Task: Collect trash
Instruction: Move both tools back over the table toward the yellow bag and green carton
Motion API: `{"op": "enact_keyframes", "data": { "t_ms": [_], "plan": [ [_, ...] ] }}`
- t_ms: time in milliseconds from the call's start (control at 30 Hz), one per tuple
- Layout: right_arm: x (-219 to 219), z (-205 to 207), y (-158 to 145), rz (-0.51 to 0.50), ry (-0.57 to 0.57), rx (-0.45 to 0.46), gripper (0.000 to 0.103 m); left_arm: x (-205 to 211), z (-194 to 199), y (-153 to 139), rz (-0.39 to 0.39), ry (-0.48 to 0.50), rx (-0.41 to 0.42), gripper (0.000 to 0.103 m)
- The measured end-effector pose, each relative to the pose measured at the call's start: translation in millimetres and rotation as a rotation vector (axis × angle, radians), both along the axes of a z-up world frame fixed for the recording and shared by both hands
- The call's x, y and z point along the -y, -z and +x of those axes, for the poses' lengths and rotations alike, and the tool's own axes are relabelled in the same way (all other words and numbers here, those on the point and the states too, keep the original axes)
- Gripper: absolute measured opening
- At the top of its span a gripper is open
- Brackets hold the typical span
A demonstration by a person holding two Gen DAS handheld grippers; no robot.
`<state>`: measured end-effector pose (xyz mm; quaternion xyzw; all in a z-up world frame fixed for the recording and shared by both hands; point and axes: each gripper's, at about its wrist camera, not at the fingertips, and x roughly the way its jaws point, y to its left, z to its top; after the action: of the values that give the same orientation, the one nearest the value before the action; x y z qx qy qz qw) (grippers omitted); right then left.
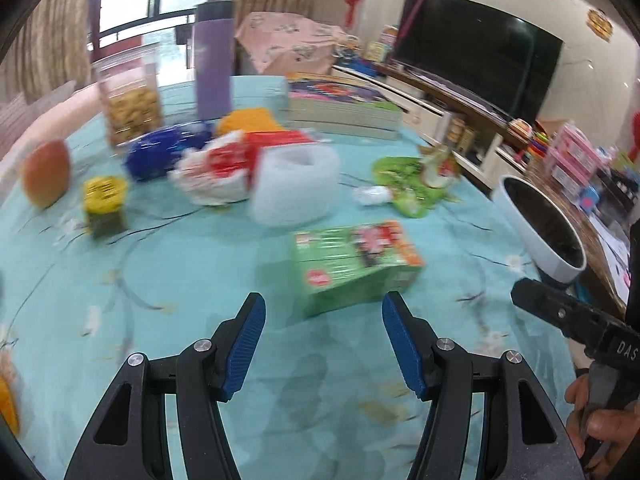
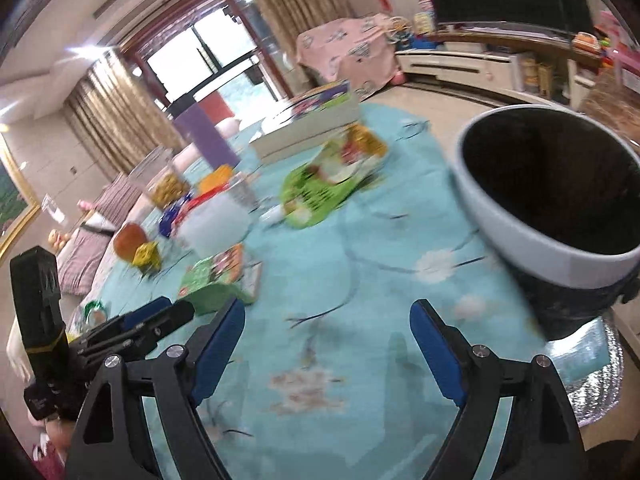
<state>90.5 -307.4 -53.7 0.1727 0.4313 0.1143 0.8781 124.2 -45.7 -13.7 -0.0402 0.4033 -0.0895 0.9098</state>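
Observation:
A green carton [image 1: 356, 264] lies on the teal tablecloth just ahead of my open, empty left gripper [image 1: 324, 310]; it also shows in the right wrist view [image 2: 218, 276]. A green snack wrapper [image 1: 408, 184] [image 2: 324, 188], a crumpled white scrap [image 1: 372, 195], a red-white plastic bag [image 1: 216, 172] and a white foam roll [image 1: 296, 188] lie farther back. A white bin with a dark inside [image 2: 548, 196] [image 1: 540, 224] stands at the table's right edge. My right gripper [image 2: 328, 316] is open and empty, left of the bin.
A stack of books [image 1: 344, 108], a purple bottle [image 1: 212, 68], a snack jar [image 1: 130, 100], a blue bag [image 1: 164, 152], an orange fruit [image 1: 46, 172] and a yellow-topped cube [image 1: 105, 204] stand at the back and left. A TV [image 1: 480, 48] and cabinet are beyond the table.

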Motion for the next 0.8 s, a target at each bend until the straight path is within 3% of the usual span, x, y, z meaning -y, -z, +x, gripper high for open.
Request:
{"op": "enact_keyframes", "data": {
  "t_ms": [433, 800],
  "plan": [
    [-86.0, 3.9, 7.9, -0.047, -0.152, 0.006, 0.094, -77.6, -9.1, 3.6, 0.003, -0.16, -0.017, 0.061],
    [-132.9, 22.6, 17.7, -0.16, -0.176, -0.008, 0.096, -130.3, 32.4, 7.1, 0.051, -0.272, -0.022, 0.061]
  ]
}}
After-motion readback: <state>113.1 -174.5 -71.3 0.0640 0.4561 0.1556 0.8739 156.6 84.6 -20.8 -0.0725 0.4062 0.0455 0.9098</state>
